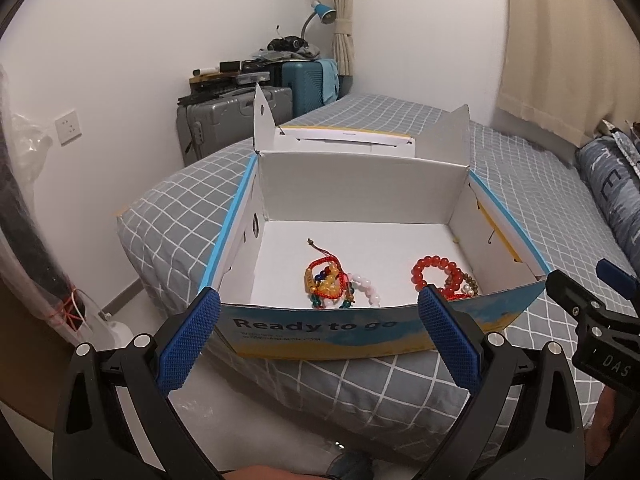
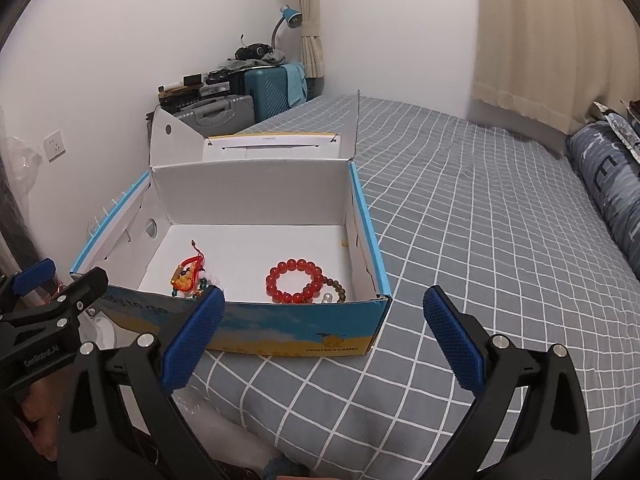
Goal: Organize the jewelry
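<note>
An open cardboard box point(image 1: 320, 332) with white inside and a blue printed front stands on the bed; it also shows in the right wrist view point(image 2: 320, 332). Inside lie a red bead bracelet point(image 1: 436, 270) point(image 2: 294, 280), a brown bead bracelet point(image 2: 338, 286) beside it, and a tangle of red cord, yellow, green and pink-white bead bracelets point(image 1: 332, 284) point(image 2: 190, 276). My left gripper point(image 1: 320, 332) is open and empty in front of the box. My right gripper point(image 2: 324, 340) is open and empty near the box's front right corner.
The bed point(image 2: 480, 240) has a grey checked sheet. Pillows point(image 2: 604, 184) lie at the far right. Grey point(image 1: 224, 120) and teal suitcases point(image 1: 308, 80) with clutter and a blue lamp point(image 1: 322, 10) stand by the wall beyond the bed. The box lid point(image 1: 344, 140) stands raised behind.
</note>
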### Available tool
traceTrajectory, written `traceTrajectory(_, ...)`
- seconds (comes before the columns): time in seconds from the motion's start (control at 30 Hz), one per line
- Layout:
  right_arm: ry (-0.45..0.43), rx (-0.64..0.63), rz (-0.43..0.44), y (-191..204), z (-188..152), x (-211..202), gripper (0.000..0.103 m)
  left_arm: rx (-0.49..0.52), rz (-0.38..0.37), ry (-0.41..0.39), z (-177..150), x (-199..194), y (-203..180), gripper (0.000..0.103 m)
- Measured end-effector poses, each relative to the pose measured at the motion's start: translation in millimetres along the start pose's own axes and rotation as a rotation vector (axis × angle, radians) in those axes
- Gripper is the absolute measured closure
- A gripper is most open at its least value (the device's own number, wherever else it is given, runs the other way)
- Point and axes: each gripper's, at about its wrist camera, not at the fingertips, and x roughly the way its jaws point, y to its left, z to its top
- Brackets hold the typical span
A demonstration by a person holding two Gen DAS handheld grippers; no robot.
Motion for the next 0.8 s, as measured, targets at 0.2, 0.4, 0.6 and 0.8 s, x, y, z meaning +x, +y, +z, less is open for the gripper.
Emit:
traceTrajectory(0.2, -0.002, -0.007, -0.008, 1.7, -0.2, 1.2, 0.008, -0.003, -0.018, 0.012, 0.0, 1.5, -1.9, 0.006)
traceTrajectory(0.4, 0.001, -0.003, -0.005, 0.6, -0.8, 2.2, 0.008, -0.006, -0.023, 0.009, -1.0, 0.7, -1.6, 0.006)
traceTrajectory(0.6, 0.004, -0.008, -0.006, 0.0, -1.0, 3.2, 0.008, -0.017, -0.041, 0.017, -1.3, 0.7, -1.7, 0.006)
traceTrajectory(0.8, 0.004, -0.009, -0.008, 2.6, -2.3, 3.9, 0.008, -0.014, -0.035, 0.027, -1.8, 2.7, -2.7, 0.006)
